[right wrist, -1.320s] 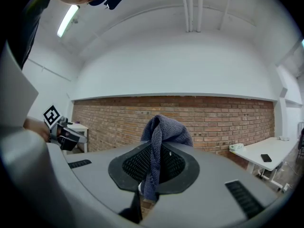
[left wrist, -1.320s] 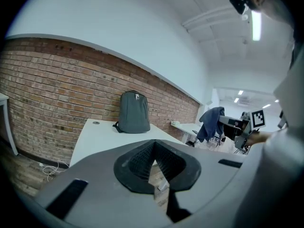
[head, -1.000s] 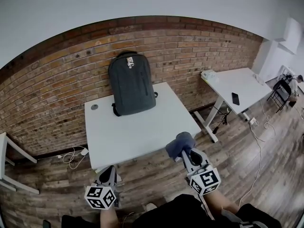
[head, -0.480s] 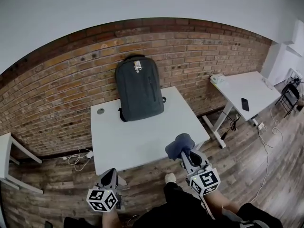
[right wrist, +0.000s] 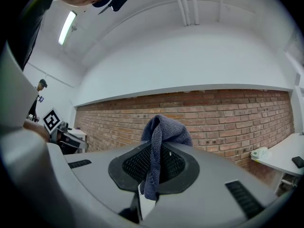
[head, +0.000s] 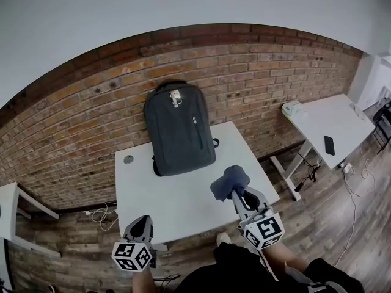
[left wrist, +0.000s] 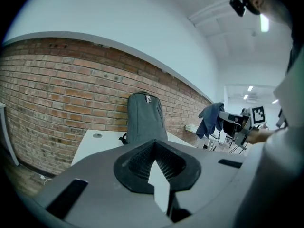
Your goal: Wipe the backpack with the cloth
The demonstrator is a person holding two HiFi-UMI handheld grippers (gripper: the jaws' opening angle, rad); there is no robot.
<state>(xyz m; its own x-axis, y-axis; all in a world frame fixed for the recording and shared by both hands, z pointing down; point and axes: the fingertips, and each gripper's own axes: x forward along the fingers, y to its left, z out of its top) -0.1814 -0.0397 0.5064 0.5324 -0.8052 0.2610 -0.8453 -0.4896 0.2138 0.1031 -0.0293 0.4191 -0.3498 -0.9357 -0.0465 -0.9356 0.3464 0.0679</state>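
Observation:
A dark grey backpack (head: 179, 130) stands upright on the white table (head: 177, 194), leaning on the brick wall; it also shows in the left gripper view (left wrist: 146, 118). My right gripper (head: 235, 191) hovers over the table's front right part, shut on a blue-grey cloth (head: 229, 180) that bunches above the jaws (right wrist: 164, 129). My left gripper (head: 142, 221) is at the table's front edge, left of the right one, its jaws together with nothing between them. Both grippers are well short of the backpack.
A second white table (head: 324, 118) stands at the right with a phone (head: 329, 144) and a small box (head: 293, 107). Another table's corner (head: 9, 200) shows at the left edge. Cables (head: 104, 212) lie on the wooden floor by the brick wall (head: 91, 102).
I have stepped closer to the table; the backpack and table sit lower and nearer in view, and both grippers now reach over its front edge. The cloth stays in the right gripper.

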